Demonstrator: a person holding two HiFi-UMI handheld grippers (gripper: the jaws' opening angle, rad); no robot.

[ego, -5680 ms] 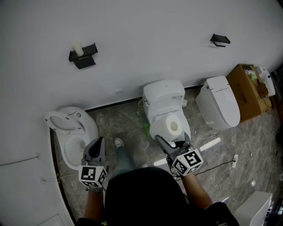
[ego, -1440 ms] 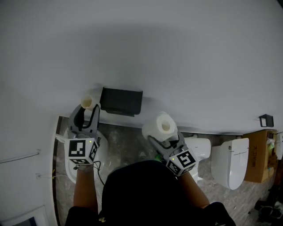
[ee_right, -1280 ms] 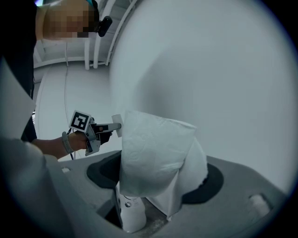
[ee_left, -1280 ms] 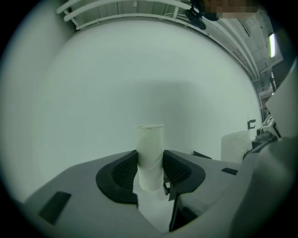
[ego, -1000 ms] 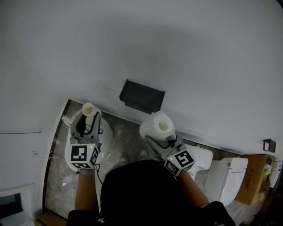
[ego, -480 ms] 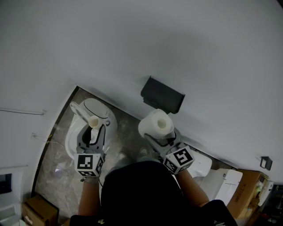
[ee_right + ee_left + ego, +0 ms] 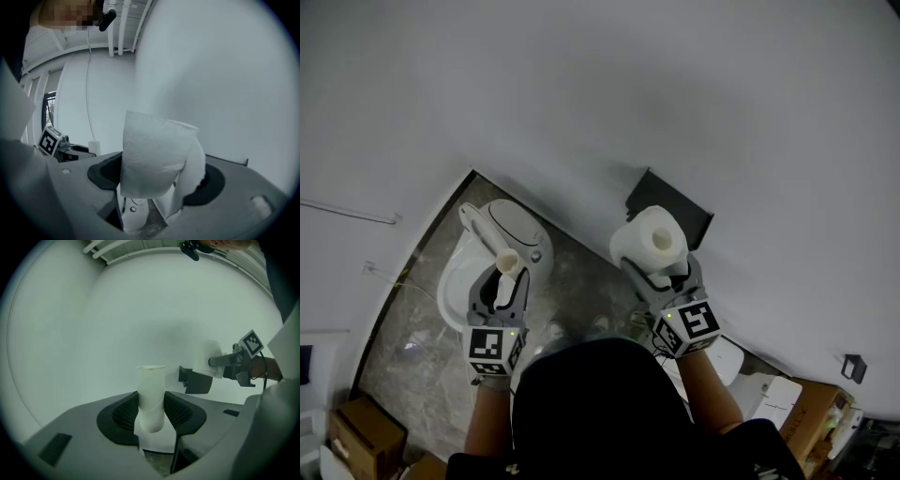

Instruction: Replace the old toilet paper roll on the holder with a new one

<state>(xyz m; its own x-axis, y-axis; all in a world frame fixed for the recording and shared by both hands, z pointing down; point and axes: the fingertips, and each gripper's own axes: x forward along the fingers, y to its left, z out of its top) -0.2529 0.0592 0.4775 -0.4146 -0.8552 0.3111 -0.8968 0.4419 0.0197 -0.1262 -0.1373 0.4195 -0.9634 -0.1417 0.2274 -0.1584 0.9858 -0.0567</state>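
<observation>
1. Left gripper (image 7: pixel 501 283) (image 7: pixel 151 414): held out over the toilet bowl. The jaws are part-closed on a bare cardboard tube.
2. Tube (image 7: pixel 507 264) (image 7: pixel 150 397): the old, used-up core, pale and upright between the left pads, with its open top clear above them.
3. Right gripper (image 7: pixel 662 274) (image 7: pixel 154 187): raised toward the wall, marker cube nearest the person. The jaws are spread wide and grip a full paper roll by its sides.
4. Roll (image 7: pixel 650 241) (image 7: pixel 157 156): new, white and thick, with its core hole facing up in the head view. A loose sheet end hangs down one side. It sits just in front of the holder, and I cannot tell whether they touch.
5. Holder (image 7: pixel 673 210) (image 7: pixel 196 382): a black bracket fixed low on the wall, just behind the roll.
6. Wall (image 7: pixel 609 94): plain white, meeting the floor along a dark skirting line.
7. Toilet (image 7: pixel 514 228): white, with the lid up, standing at the foot of the wall below the left gripper.
8. Floor (image 7: pixel 412 337): grey marbled tile.
9. Box (image 7: pixel 358 429): brown carton on the floor, at the lower left edge of the head view.
</observation>
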